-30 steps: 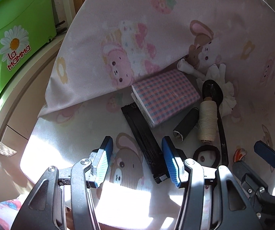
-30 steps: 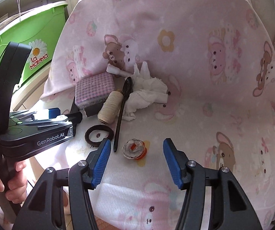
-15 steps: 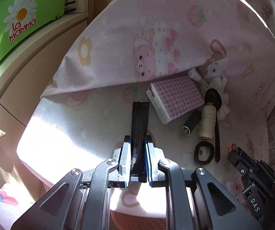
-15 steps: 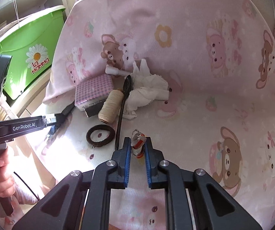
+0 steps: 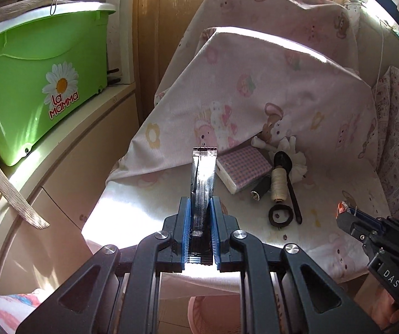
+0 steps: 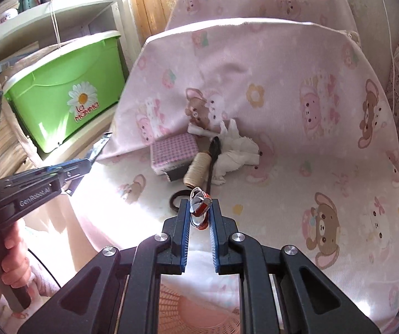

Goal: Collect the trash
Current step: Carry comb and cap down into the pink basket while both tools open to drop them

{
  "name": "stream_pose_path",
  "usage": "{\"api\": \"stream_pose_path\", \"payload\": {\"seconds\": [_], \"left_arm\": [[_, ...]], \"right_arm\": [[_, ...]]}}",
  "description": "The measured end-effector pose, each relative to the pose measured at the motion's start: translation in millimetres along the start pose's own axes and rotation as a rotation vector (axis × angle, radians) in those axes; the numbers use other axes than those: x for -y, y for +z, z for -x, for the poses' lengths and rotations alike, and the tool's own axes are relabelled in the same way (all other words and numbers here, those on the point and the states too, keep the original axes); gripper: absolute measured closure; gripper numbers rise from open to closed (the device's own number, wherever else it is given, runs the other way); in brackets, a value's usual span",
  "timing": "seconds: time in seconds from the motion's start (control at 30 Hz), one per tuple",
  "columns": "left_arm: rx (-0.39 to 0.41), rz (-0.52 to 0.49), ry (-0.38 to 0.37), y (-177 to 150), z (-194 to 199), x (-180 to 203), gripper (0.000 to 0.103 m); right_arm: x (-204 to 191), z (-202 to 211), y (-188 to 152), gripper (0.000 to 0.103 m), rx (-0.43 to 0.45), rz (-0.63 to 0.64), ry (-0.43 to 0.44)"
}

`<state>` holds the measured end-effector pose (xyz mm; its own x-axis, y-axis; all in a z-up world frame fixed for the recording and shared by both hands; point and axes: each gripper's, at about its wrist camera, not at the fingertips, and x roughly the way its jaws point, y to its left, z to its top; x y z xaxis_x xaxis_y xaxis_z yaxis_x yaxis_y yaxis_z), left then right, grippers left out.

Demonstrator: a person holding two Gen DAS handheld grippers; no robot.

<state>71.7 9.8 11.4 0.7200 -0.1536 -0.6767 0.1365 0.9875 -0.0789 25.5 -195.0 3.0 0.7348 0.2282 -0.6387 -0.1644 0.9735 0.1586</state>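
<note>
Black foil wrapper, long and flat with a crimped end (image 5: 202, 183), is clamped between the blue pads of my left gripper (image 5: 200, 222), jaws nearly closed on it, and it sticks up and forward, off the pink bear-print sheet (image 5: 255, 89). My right gripper (image 6: 199, 217) is squeezed tight on a small crumpled red-and-silver wrapper (image 6: 199, 204), also off the sheet.

On the sheet near the upright cushion: pink checked tissue pack (image 6: 173, 151), cream thread spool (image 6: 198, 168) just beside it, dark thread spool (image 5: 260, 188) between pack and cream spool, black plastic spoon (image 6: 213, 161) running alongside the cream spool, black hair tie ring (image 5: 281, 215) near the spoon's handle end. Crumpled white tissue (image 6: 235, 150) sits against the cushion, touching the spoon bowl. Small white tube-shaped piece (image 6: 200, 131) behind the pack; can't tell what it is.

Pink slotted plastic basket (image 6: 199, 311) shows below my right gripper. Green plastic bin with daisy logo (image 5: 32, 83) is on the shelf to the left.
</note>
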Motion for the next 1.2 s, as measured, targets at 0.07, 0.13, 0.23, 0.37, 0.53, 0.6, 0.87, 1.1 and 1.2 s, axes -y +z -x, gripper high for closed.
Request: {"api": "stream_pose_path", "payload": {"seconds": [0.07, 0.13, 0.23, 0.37, 0.53, 0.6, 0.87, 1.1, 1.2], "left_arm": [[0.014, -0.019, -0.012, -0.8, 9.2, 3.8, 0.09], [0.011, -0.019, -0.033, -8.3, 18.4, 6.7, 0.09], [-0.058, 0.042, -0.116, -25.2, 21.0, 6.1, 0.09], [-0.001, -0.005, -0.085, -44.6, 38.8, 17.5, 0.09], [-0.044, 0.009, -0.142, -52.7, 43.1, 18.4, 0.09], [-0.102, 0.013, -0.127, -60.0, 33.3, 16.8, 0.09], [-0.275, -0.069, -0.284, -81.4, 17.6, 36.8, 0.09], [-0.455, -0.097, -0.262, -101.4, -9.0, 42.0, 0.09], [-0.571, -0.099, -0.187, -116.8, -31.2, 41.8, 0.09]], "right_arm": [[-9.8, 13.5, -1.5, 0.088, 0.015, 0.007, 0.006], [-15.9, 21.9, -5.3, 0.088, 0.015, -0.004, 0.028], [-19.8, 27.4, -14.7, 0.088, -0.032, -0.037, 0.037], [-31.9, 31.9, -34.6, 0.088, -0.079, -0.007, 0.064], [-37.3, 29.8, -56.0, 0.088, -0.121, -0.012, 0.063], [-37.0, 26.9, -62.0, 0.088, -0.138, -0.014, 0.053], [-40.3, 7.5, -83.2, 0.088, -0.227, 0.017, 0.057], [-40.5, -19.3, -104.5, 0.088, -0.33, 0.011, 0.037], [-37.1, -32.4, -113.2, 0.088, -0.374, -0.011, 0.022]]}}
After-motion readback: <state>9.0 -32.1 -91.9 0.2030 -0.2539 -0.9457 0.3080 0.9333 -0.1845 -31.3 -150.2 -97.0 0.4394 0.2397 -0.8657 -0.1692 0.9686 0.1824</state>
